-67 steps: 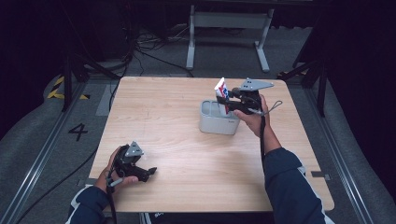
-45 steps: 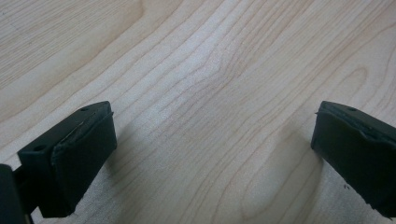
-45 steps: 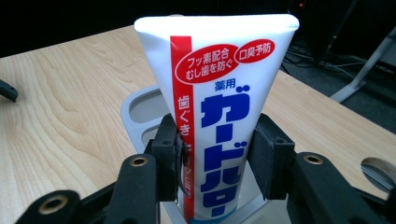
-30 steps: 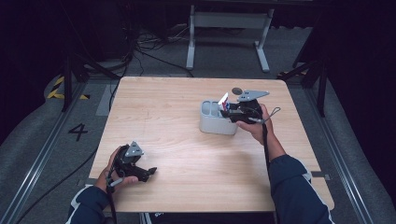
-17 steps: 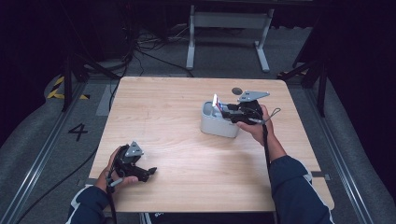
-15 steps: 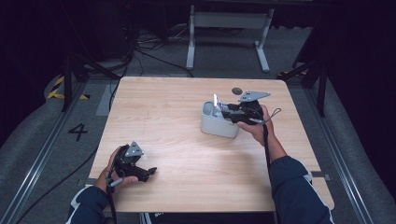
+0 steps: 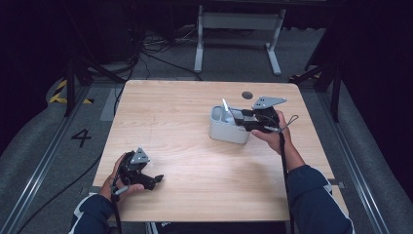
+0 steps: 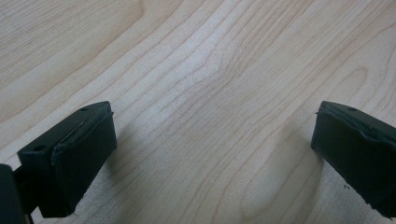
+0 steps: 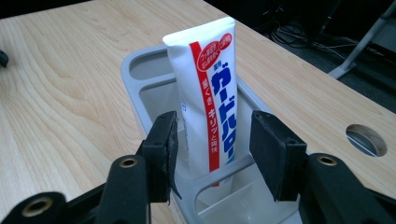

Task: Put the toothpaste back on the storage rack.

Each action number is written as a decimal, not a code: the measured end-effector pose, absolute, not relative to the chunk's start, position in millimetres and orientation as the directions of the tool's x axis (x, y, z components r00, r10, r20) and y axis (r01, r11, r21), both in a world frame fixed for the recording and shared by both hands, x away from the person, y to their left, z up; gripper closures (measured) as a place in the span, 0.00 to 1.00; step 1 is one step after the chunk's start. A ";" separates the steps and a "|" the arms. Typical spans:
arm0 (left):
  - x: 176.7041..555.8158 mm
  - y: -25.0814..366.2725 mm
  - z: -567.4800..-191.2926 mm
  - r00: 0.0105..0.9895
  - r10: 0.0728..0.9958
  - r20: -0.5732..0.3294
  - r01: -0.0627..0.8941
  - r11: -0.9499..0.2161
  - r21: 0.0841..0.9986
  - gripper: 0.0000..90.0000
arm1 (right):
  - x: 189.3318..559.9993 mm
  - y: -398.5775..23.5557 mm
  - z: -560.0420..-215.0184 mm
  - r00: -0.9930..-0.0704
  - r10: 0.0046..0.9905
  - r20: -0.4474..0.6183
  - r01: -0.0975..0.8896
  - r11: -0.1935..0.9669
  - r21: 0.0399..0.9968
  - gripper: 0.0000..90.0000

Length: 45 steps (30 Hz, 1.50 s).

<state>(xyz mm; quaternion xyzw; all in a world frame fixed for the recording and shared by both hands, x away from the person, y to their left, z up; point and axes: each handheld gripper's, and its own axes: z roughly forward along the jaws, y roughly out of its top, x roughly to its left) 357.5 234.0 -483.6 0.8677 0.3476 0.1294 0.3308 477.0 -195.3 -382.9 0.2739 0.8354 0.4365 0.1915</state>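
Note:
A white toothpaste tube (image 9: pixel 210 93) with a red stripe and blue lettering stands upright in a compartment of a grey plastic holder (image 9: pixel 140 70). My right gripper (image 9: pixel 212 140) reaches over the holder's near rim with a jaw on each side of the tube. Its jaws have just been opening, and a small gap shows at each pad. From above, the tube (image 7: pixel 225 106) leans in the holder (image 7: pixel 226 131) at the table's right, beside the right gripper (image 7: pixel 243 119). My left gripper (image 7: pixel 153 181) rests near the front left edge. Its jaws (image 8: pixel 212 154) stand wide open over bare wood.
A round cable hole (image 7: pixel 247 94) sits in the wooden table (image 7: pixel 185 122) just behind the holder. A metal stand (image 7: pixel 238 22) and loose cables lie on the floor beyond the far edge. A dark rail runs along each side of the table.
The right gripper has come down and slightly left, setting the tube into the holder, and its jaws now stand apart from the tube. The left hand has stayed still.

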 end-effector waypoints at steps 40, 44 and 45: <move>357.5 234.0 -483.7 0.724 0.689 -0.006 0.518 -0.539 0.664 0.00 | 430.0 -232.1 -369.3 -0.743 0.640 -0.195 0.260 0.545 0.797 0.41; 357.5 234.0 -483.7 0.725 0.689 -0.005 0.518 -0.539 0.664 0.00 | 424.7 -235.9 -369.5 -0.744 0.636 -0.205 0.253 0.551 0.795 0.41; 357.4 234.0 -483.7 0.724 0.689 -0.006 0.518 -0.539 0.664 0.01 | 422.6 -237.0 -369.7 -0.743 0.636 -0.209 0.249 0.552 0.796 0.41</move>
